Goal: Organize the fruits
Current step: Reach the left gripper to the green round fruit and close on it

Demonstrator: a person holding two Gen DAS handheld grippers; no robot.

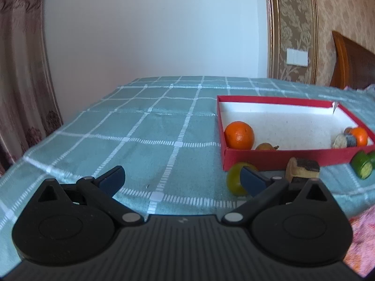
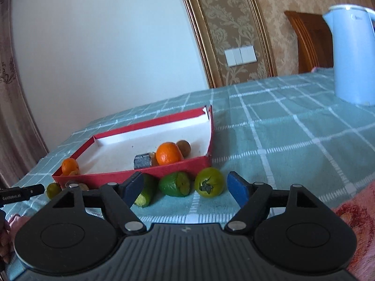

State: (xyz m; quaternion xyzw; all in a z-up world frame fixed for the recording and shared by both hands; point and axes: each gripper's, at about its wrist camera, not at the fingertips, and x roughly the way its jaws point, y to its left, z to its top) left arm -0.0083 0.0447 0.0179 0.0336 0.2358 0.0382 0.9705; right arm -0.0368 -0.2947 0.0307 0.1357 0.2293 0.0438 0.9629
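Observation:
A red box (image 1: 281,158) (image 2: 131,175) with a white inside lies on the checked cloth. It holds an orange (image 1: 239,135) (image 2: 69,165), a second orange (image 2: 168,153) (image 1: 359,136), a brown fruit (image 2: 183,148), another brown fruit (image 1: 266,146) and a grey-and-tan piece (image 2: 143,161). In front of the box lie a green tomato (image 2: 209,185), a green avocado piece (image 2: 174,184), a cucumber piece (image 2: 145,193) (image 1: 362,166), a yellow-green fruit (image 1: 235,181) (image 2: 53,190) and a tan-and-dark slice (image 1: 302,167). My left gripper (image 1: 181,182) is open and empty, left of the box. My right gripper (image 2: 185,187) is open and empty, just short of the green fruits.
A pale blue kettle (image 2: 351,56) stands at the back right of the table. The other gripper's black tip (image 2: 23,193) shows at the left edge of the right wrist view. A pink and red cloth (image 1: 363,241) lies beyond the table's near right edge. A wall and a curtain (image 1: 21,70) stand behind.

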